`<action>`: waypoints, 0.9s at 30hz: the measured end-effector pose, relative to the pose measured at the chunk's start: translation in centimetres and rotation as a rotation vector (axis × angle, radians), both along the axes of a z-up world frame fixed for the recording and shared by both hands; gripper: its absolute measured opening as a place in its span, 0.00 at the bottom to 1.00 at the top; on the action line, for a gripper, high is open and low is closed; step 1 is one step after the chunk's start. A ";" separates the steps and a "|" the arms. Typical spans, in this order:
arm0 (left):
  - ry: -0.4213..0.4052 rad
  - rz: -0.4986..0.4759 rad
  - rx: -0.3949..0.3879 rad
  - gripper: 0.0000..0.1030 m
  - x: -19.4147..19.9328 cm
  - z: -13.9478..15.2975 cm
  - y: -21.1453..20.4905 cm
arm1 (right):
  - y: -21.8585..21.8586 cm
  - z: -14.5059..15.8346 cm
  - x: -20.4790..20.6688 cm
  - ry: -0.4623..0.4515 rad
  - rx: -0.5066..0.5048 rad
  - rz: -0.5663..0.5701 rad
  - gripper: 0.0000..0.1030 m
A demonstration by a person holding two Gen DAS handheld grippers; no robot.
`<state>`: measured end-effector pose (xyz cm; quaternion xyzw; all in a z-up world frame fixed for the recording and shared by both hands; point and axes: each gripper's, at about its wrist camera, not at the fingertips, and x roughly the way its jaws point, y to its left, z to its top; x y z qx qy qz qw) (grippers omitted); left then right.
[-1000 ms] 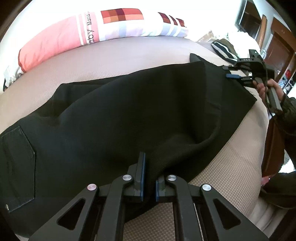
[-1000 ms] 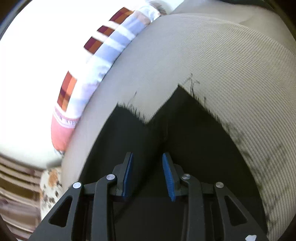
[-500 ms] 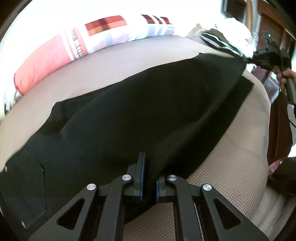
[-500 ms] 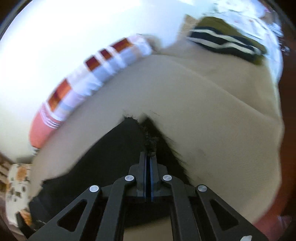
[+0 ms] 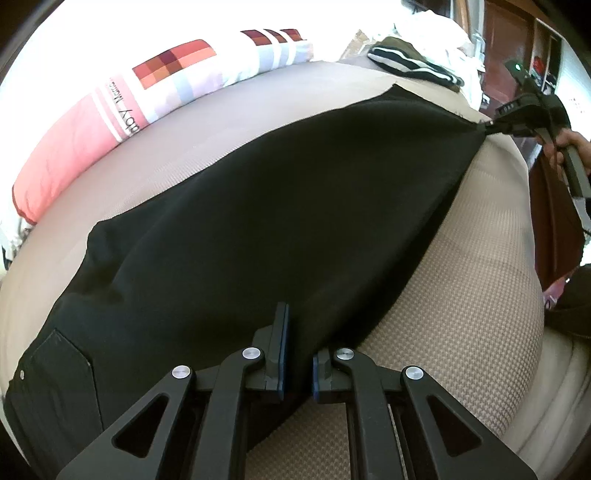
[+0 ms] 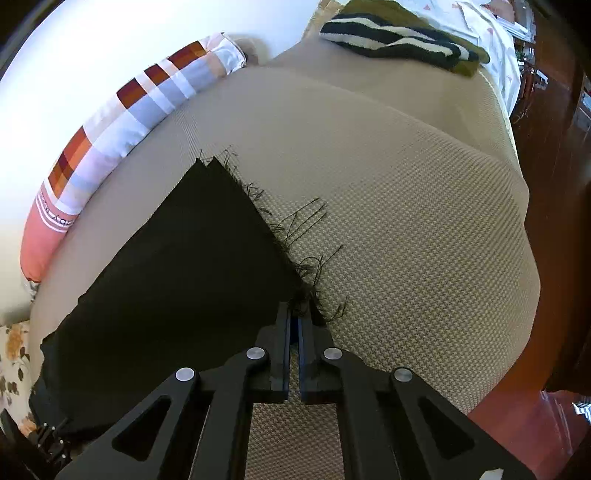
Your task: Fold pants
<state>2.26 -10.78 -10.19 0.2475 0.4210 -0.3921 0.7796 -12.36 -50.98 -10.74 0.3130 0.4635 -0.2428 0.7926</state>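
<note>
Pants [image 5: 258, 206], black, lie stretched across a beige bed [image 5: 461, 314]; we hold them at two places. Our left gripper [image 5: 297, 354] is clamped on the near edge of the cloth, fabric pinched between its blue pads; a back pocket [image 5: 59, 373] shows at lower left of that view. Our right gripper [image 6: 294, 325] is closed tight on the frayed hem corner [image 6: 306, 291], loose threads spilling out over the bed beside its tips; from the left view the same gripper [image 5: 495, 127] pulls the hem taut at the far right, our right hand [image 5: 569, 144] on its handle.

Around the work: a long pillow [image 5: 110, 110], pink at one end and checked in red, orange and pale blue at the other, runs along the far side of the bed, apart from the pants; a striped garment [image 6: 399, 40], dark with white bands, lies at the far end of the bed, well apart from the hem; white cloth [image 6: 495, 33] sits just beyond it. Dark wooden furniture [image 5: 509, 37] stands off the right of the bed; floral fabric [image 6: 14, 354] shows at the left edge of the right view. Nothing lies on the pants between the two grips; bare bed runs along the near side.
</note>
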 end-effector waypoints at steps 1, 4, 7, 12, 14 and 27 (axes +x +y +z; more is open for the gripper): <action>0.015 0.005 0.002 0.15 0.1 0.0 0.0 | 0.1 0.2 0.4 0.015 0.005 0.013 0.11; 0.133 0.028 -0.013 0.39 0.8 0.6 0.3 | 0.2 1.4 1.0 0.064 0.010 0.052 0.49; 0.211 0.030 -0.114 0.58 1.3 2.5 1.4 | 0.3 4.4 1.8 0.027 -0.087 0.107 0.49; 0.241 0.131 -0.241 0.60 3.5 4.4 2.9 | -1.1 6.6 6.6 -0.097 0.007 0.265 0.39; 0.240 0.218 -0.252 0.60 5.0 4.2 3.5 | -1.8 6.0 9.7 -0.115 0.076 0.316 0.31; 0.278 0.525 -0.283 0.59 9.5 2.1 7.1 | -6.0 -0.2 18.3 -0.023 0.219 0.369 0.26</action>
